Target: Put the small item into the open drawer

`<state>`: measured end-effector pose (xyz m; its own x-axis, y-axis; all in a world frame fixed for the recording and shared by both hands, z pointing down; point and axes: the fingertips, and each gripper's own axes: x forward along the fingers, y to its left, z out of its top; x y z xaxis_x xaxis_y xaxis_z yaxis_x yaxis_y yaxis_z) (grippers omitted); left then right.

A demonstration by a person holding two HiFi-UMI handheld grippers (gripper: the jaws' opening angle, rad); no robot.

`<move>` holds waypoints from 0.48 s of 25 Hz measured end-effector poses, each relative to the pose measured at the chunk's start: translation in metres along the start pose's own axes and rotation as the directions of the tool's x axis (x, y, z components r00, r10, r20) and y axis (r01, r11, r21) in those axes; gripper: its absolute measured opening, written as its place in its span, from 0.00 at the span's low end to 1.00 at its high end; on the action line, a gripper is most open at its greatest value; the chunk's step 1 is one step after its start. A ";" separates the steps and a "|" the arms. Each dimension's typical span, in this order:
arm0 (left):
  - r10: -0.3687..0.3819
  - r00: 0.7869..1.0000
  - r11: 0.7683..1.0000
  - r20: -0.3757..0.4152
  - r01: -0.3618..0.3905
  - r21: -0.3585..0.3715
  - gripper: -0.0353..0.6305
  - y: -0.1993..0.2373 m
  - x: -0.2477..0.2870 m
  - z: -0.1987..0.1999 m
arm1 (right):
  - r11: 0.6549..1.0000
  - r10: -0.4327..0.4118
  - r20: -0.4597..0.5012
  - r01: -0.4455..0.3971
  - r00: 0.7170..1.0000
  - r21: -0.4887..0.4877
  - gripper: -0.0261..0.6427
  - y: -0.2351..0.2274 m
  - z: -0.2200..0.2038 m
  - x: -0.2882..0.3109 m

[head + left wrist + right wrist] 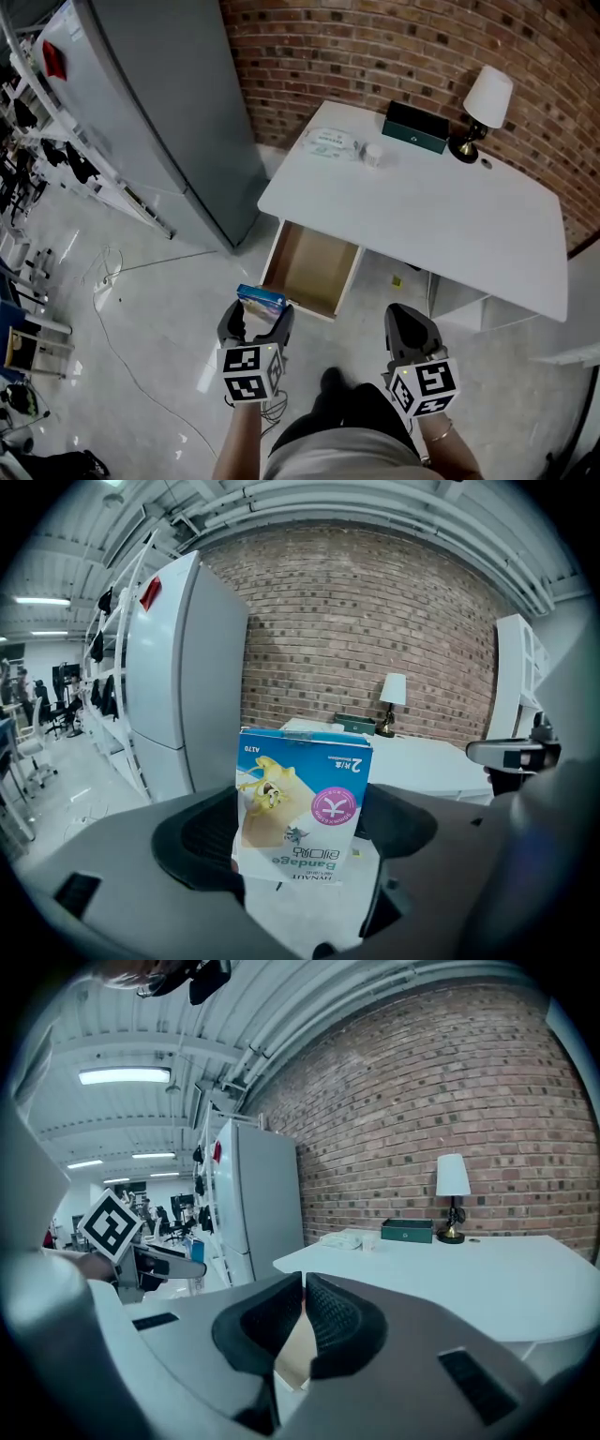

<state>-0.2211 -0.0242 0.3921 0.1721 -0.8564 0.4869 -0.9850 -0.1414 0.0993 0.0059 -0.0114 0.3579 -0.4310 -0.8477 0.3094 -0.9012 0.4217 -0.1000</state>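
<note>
While the left gripper (258, 317) clenched the bandage box (262, 298) between its jaws, the box sat at the open drawer's (314, 267) front edge, below the white table's (450, 225) near edge. Right gripper (410, 328): jaws pressed together, empty.

Box (302, 803): blue top, cream panel, pink circle. Desk (441, 225): white. Drawer (314, 270): tan interior. Wall (375, 47), upper frame: red-brown brick pattern. Case (415, 127), upper right: dark green. Lampshade (488, 94): white.

The white worktop (441, 225) (its drawer (309, 269) pulled open at the front) carries, along its far edge, a pale packet (330, 143), a small white pot (373, 156), a dark green box (415, 127) and a lamp (483, 108).
</note>
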 end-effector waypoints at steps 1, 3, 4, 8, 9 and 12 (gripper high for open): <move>-0.003 1.000 1.000 -0.003 0.003 0.000 0.72 0.003 0.005 0.001 | 1.000 -0.001 -0.004 0.001 1.000 0.001 0.06 0.000 0.000 0.006; -0.008 1.000 1.000 -0.008 0.008 -0.001 0.72 0.006 0.015 0.004 | 1.000 -0.005 -0.011 0.005 1.000 0.005 0.06 -0.001 0.000 0.015; -0.011 1.000 1.000 -0.011 0.011 -0.001 0.72 0.006 0.019 0.005 | 1.000 -0.006 -0.014 0.006 1.000 0.007 0.06 -0.002 0.000 0.019; -0.015 1.000 1.000 -0.019 0.015 0.001 0.72 0.008 0.036 0.007 | 1.000 0.000 -0.027 0.000 1.000 0.014 0.06 -0.006 -0.005 0.037; -0.015 1.000 1.000 -0.020 0.015 0.000 0.72 0.009 0.039 0.007 | 1.000 0.002 -0.029 -0.002 1.000 0.016 0.06 -0.007 -0.005 0.041; -0.011 1.000 1.000 -0.029 0.011 -0.001 0.72 0.013 0.051 0.007 | 1.000 0.007 -0.039 -0.007 0.999 0.019 0.06 -0.010 -0.007 0.054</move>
<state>-0.2248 -0.0728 0.4117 0.1830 -0.8400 0.5108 -0.9830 -0.1499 0.1057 -0.0082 -0.0592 0.3827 -0.4354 -0.8316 0.3448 -0.8991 0.4210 -0.1201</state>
